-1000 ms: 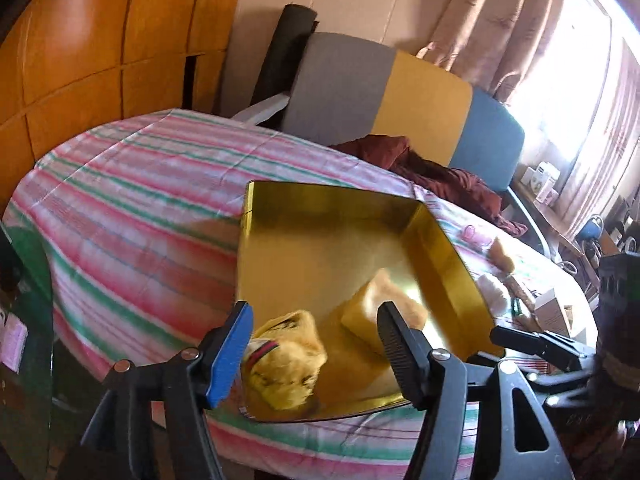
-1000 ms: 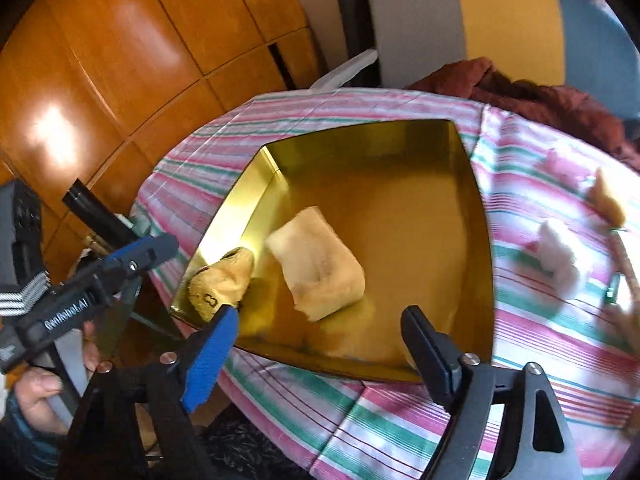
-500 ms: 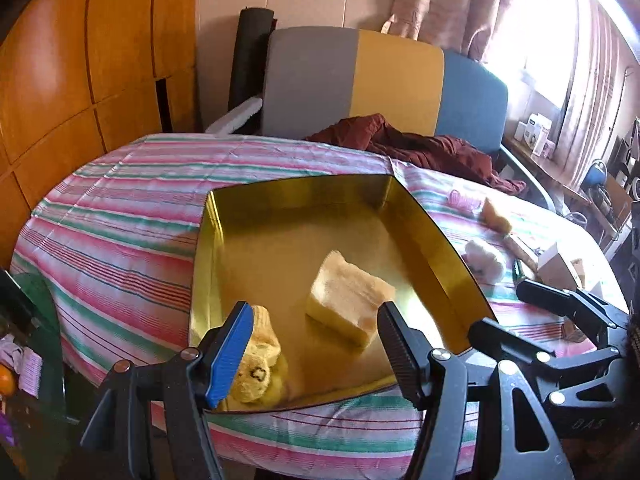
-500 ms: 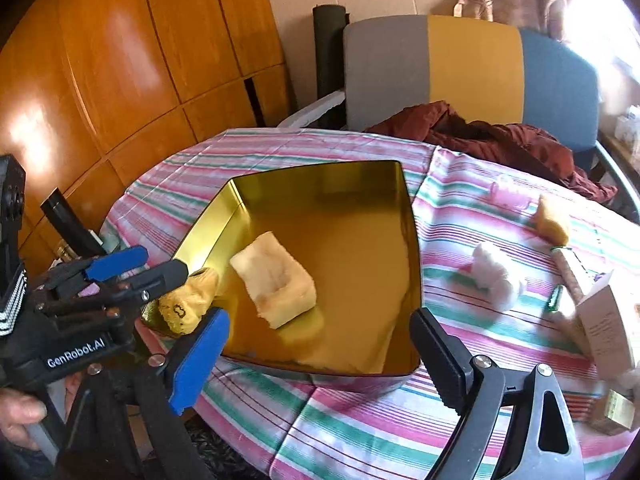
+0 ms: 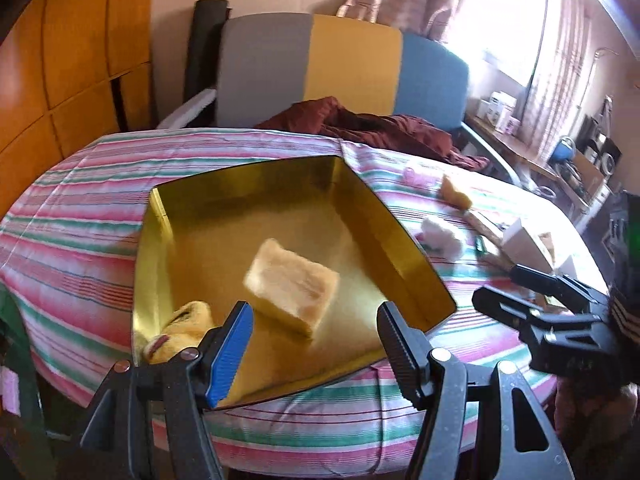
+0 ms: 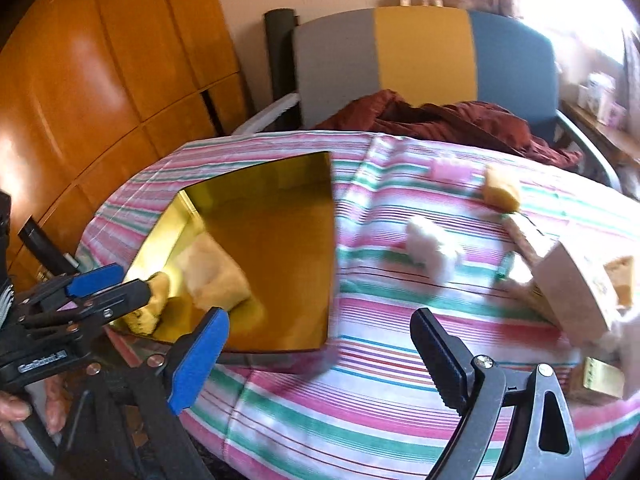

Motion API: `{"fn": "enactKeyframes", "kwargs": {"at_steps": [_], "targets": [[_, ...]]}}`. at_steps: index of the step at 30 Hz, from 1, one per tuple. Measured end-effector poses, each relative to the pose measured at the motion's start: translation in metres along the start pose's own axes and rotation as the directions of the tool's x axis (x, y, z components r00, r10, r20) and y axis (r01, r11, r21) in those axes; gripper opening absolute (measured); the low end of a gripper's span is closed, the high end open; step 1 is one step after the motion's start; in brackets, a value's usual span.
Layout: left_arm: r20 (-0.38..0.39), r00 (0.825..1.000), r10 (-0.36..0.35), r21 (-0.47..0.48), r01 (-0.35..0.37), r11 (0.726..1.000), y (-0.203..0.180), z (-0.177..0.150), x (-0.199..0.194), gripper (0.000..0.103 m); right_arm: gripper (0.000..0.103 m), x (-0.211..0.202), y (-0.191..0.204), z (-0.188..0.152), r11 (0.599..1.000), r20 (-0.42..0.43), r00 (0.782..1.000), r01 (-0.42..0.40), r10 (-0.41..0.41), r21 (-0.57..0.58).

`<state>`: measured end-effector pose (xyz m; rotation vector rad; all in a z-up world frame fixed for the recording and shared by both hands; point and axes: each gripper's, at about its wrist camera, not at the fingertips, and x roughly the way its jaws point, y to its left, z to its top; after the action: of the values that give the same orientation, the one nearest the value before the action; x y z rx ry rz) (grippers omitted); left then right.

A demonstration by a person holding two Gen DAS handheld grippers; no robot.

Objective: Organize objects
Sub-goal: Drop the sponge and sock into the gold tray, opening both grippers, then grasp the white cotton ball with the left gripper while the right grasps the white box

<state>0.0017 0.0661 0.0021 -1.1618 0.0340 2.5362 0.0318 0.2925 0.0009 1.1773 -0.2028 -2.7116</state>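
A gold tray (image 5: 256, 184) (image 6: 280, 184) sits on the striped tablecloth. In it lie a pale yellow sponge block (image 5: 292, 282) (image 6: 214, 276) and a small yellow plush toy (image 5: 180, 330) (image 6: 150, 304) in its near left corner. My left gripper (image 5: 312, 344) is open and empty, just before the tray's near edge. My right gripper (image 6: 320, 344) is open and empty, over the cloth at the tray's near right corner. Right of the tray lie a white cotton ball (image 6: 432, 250) (image 5: 440, 234), a pink item (image 6: 448, 170), a yellow sponge piece (image 6: 500, 192) (image 5: 454, 194) and a cream box (image 6: 576, 288).
A grey, yellow and blue chair back (image 5: 340, 68) with a dark red cloth (image 5: 372, 126) stands behind the table. Wooden panels (image 6: 100, 80) line the left. A small gold box (image 6: 604, 378) lies at the table's right edge. A cluttered shelf (image 5: 580, 164) stands by the window.
Both grippers have drawn back from the tray and swung right. The toy and sponge now lie farther off. More of the table's right side shows in the right wrist view.
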Motion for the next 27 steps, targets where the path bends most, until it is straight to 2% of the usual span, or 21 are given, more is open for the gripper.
{"fn": "enactKeyframes", "kwargs": {"at_steps": [6,13,19,23,27], "targets": [[-0.020,0.998,-0.062,0.069,0.063,0.996,-0.022,0.007,0.006,0.065,0.093,-0.014,-0.047,-0.005,0.994,0.001,0.996,0.086,-0.086,0.060],[-0.063,0.986,-0.153,0.142,0.160,0.977,-0.062,0.029,0.022,0.065,0.093,-0.036,-0.111,-0.005,0.970,-0.011,0.975,0.220,-0.220,0.100],[-0.105,0.977,-0.187,0.231,0.207,0.951,-0.107,0.052,0.048,0.065,0.097,-0.049,-0.151,0.011,0.960,-0.008,0.965,0.261,-0.261,0.103],[-0.159,0.968,-0.192,0.282,0.231,0.931,-0.136,0.065,0.078,0.065,0.098,-0.047,-0.169,0.021,0.961,-0.031,0.964,0.266,-0.264,0.082],[-0.240,0.951,-0.197,0.293,0.264,0.919,-0.153,0.074,0.114,0.065,0.101,-0.040,-0.187,0.028,0.966,-0.067,0.965,0.256,-0.254,0.025]]}}
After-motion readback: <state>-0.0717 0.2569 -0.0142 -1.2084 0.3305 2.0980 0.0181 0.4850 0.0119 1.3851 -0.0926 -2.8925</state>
